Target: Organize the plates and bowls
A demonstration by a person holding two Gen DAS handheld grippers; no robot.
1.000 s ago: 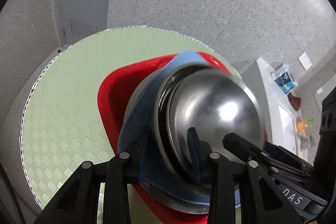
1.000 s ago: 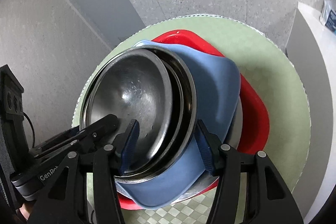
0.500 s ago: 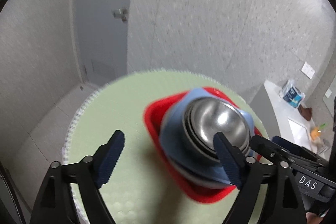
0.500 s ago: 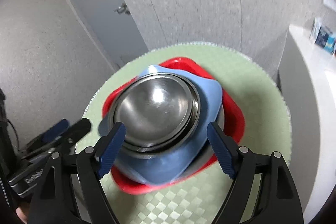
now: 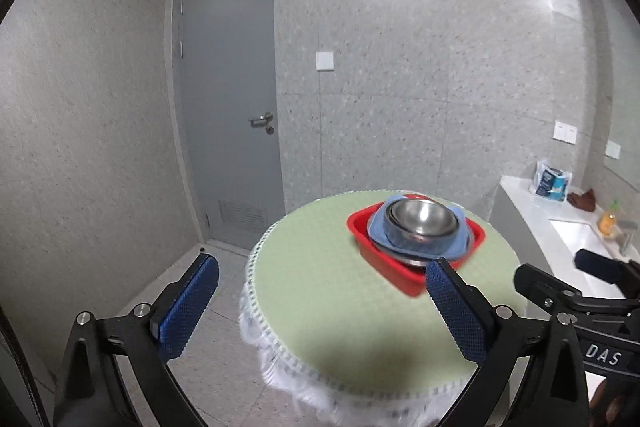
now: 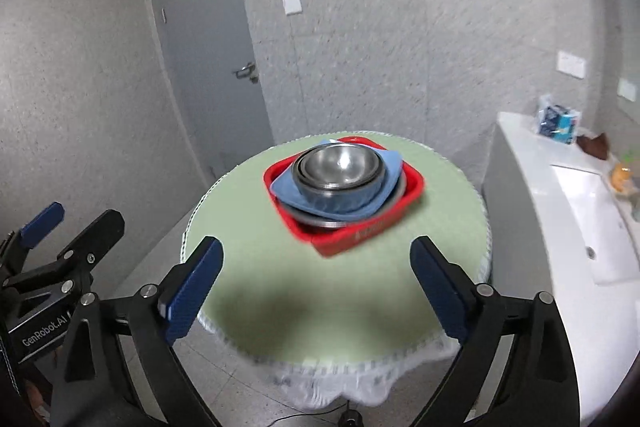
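Observation:
A stack of dishes sits on the round green table (image 5: 320,291) (image 6: 248,267): a red square bowl (image 5: 400,273) (image 6: 360,235) at the bottom, a blue wavy-edged plate (image 5: 378,233) (image 6: 286,187) in it, and nested steel bowls (image 5: 420,217) (image 6: 340,171) on top. My left gripper (image 5: 320,303) is open and empty, held back from the stack. My right gripper (image 6: 316,283) is open and empty, also well short of the stack. The right gripper also shows at the right edge of the left wrist view (image 5: 580,287), and the left gripper at the left edge of the right wrist view (image 6: 60,247).
A white counter (image 5: 532,211) (image 6: 560,211) with a sink stands right of the table, holding a blue packet (image 6: 558,121), a brown item and a bottle. A grey door (image 5: 228,95) is in the wall behind. A white lace cloth hangs from the table's edge.
Both grippers opened, let go of the steel bowls and pulled back and up from the stack. The bowls now rest nested on the blue plate in the red bowl.

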